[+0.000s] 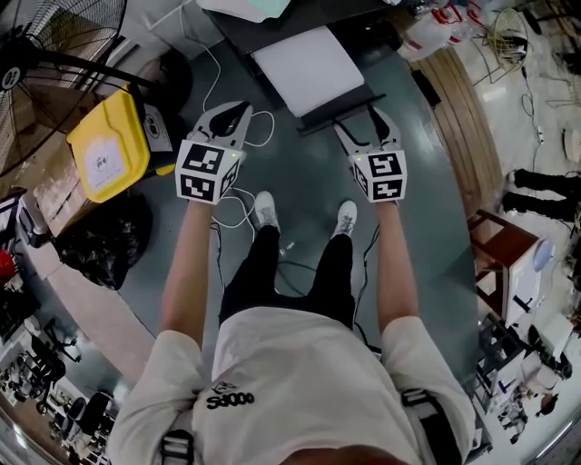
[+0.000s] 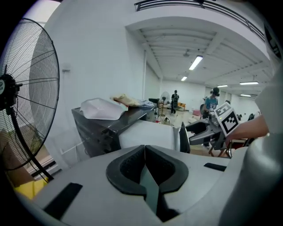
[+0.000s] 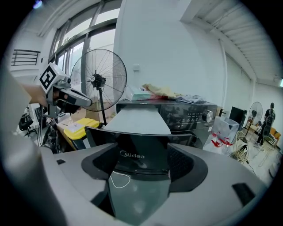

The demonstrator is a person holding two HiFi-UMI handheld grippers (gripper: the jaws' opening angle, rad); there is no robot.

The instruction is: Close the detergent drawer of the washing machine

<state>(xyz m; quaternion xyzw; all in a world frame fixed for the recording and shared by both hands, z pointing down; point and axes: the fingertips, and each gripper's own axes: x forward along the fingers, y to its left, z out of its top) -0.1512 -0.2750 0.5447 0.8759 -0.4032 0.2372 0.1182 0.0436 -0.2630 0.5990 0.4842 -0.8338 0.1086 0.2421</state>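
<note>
The dark washing machine [image 1: 272,23] stands ahead with its detergent drawer [image 1: 309,68] pulled out, a white tray behind a dark front panel [image 1: 340,111]. My right gripper [image 1: 359,120] is open just in front of that panel, whose Midea label [image 3: 131,155] shows between the jaws in the right gripper view. The jaws do not grip it. My left gripper [image 1: 238,111] hangs left of the drawer, shut and empty, pads pressed together. The left gripper view has the drawer [image 2: 148,134] side-on with the right gripper [image 2: 212,128] beyond it. Folded cloths [image 3: 161,92] lie on the machine's top.
A standing fan [image 1: 54,54] is at the left, with a yellow bin [image 1: 109,145] and a black bag [image 1: 104,241] below it. A white cable [image 1: 241,213] trails on the floor by the person's feet. A wooden stool [image 1: 499,245] is at the right.
</note>
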